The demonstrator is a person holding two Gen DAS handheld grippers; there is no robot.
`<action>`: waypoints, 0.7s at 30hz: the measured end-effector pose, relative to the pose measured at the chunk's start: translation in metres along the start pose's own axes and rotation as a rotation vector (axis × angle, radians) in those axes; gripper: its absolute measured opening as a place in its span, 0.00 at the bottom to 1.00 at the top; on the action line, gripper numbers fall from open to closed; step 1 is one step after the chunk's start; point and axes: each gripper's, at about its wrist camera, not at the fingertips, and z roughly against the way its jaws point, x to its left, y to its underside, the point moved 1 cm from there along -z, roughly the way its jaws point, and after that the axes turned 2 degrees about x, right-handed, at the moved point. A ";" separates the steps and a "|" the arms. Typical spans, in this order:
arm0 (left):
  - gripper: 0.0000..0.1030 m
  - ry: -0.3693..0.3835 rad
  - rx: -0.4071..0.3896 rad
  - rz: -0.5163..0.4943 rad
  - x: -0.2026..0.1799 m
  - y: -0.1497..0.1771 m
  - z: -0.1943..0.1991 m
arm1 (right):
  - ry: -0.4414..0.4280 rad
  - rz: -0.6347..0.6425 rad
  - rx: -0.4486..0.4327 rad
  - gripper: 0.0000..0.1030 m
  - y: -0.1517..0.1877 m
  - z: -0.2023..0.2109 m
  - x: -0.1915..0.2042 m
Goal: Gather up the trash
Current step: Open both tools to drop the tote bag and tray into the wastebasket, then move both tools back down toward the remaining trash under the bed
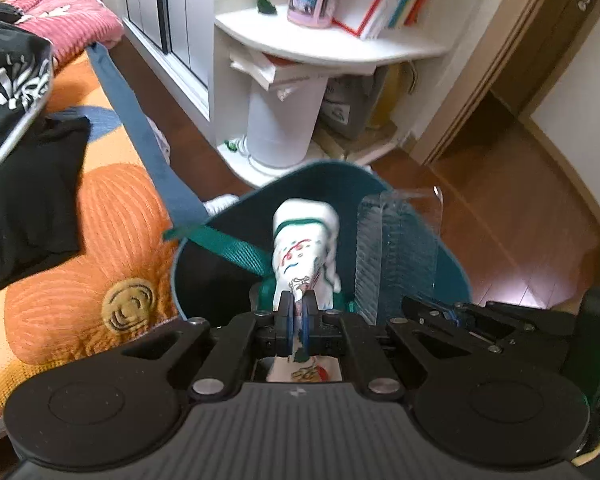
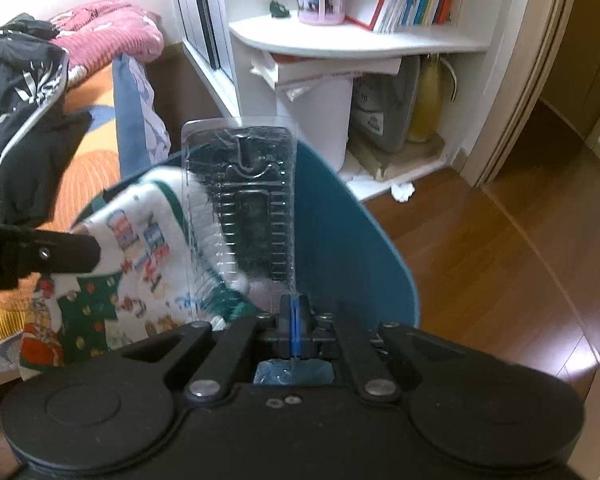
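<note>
From the left wrist, the left gripper (image 1: 297, 304) is clamped on a printed wrapper (image 1: 302, 252). The wrapper's long side runs straight out ahead of the gripper, over the open teal bag (image 1: 220, 240). To the right stands a clear tray (image 1: 396, 240).

From the right wrist, the right gripper (image 2: 295, 312) pinches the bottom edge of the clear tray (image 2: 244, 200). The tray stands tall, pointing up and away. The wrapper (image 2: 140, 240) is to the left, and the bag (image 2: 340, 220) is behind.

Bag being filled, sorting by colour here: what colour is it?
Teal blue bag, clearest in the right wrist view.
</note>
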 end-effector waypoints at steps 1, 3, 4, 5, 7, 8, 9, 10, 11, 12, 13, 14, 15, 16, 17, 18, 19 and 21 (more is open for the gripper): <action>0.03 -0.004 0.007 0.001 0.001 0.001 -0.005 | -0.004 0.000 0.008 0.02 0.001 -0.003 0.000; 0.03 -0.008 0.023 0.002 0.002 0.004 -0.015 | -0.008 -0.006 0.016 0.08 0.005 -0.006 -0.001; 0.03 -0.010 0.030 0.001 0.003 0.006 -0.020 | -0.007 -0.008 0.019 0.09 0.006 -0.008 -0.001; 0.03 -0.015 0.038 0.000 0.004 0.007 -0.024 | -0.005 -0.010 0.022 0.12 0.008 -0.009 -0.002; 0.03 -0.020 0.054 0.005 0.006 0.010 -0.030 | -0.009 -0.021 0.023 0.15 0.010 -0.009 -0.003; 0.03 -0.026 0.065 0.012 0.008 0.011 -0.033 | -0.009 -0.026 0.023 0.15 0.011 -0.008 -0.004; 0.03 -0.034 0.071 0.022 0.010 0.013 -0.036 | -0.009 -0.028 0.023 0.17 0.012 -0.008 -0.005; 0.04 -0.034 0.080 0.031 0.011 0.015 -0.038 | -0.011 -0.030 0.020 0.17 0.014 -0.006 -0.006; 0.04 -0.030 0.090 0.040 0.013 0.017 -0.040 | -0.014 -0.033 0.016 0.18 0.015 -0.003 -0.006; 0.05 -0.029 0.098 0.049 0.015 0.018 -0.041 | -0.016 -0.037 0.013 0.19 0.016 0.000 -0.008; 0.06 -0.029 0.105 0.058 0.017 0.019 -0.041 | -0.019 -0.041 0.010 0.19 0.017 0.003 -0.009; 0.07 -0.030 0.110 0.066 0.019 0.020 -0.041 | -0.023 -0.046 0.006 0.20 0.018 0.006 -0.009; 0.08 -0.029 0.109 0.071 0.020 0.022 -0.040 | -0.026 -0.053 0.004 0.21 0.017 0.008 -0.011; 0.09 -0.022 0.108 0.075 0.021 0.023 -0.039 | -0.031 -0.059 0.000 0.21 0.019 0.011 -0.012; 0.10 -0.014 0.105 0.076 0.022 0.024 -0.037 | -0.037 -0.064 -0.001 0.22 0.019 0.013 -0.013; 0.16 -0.006 0.103 0.076 0.022 0.026 -0.035 | -0.042 -0.070 -0.003 0.22 0.020 0.016 -0.014; 0.27 0.001 0.100 0.077 0.022 0.027 -0.032 | -0.047 -0.074 -0.006 0.22 0.021 0.019 -0.014; 0.41 0.003 0.090 0.078 0.022 0.030 -0.026 | -0.061 -0.077 -0.013 0.23 0.022 0.027 -0.015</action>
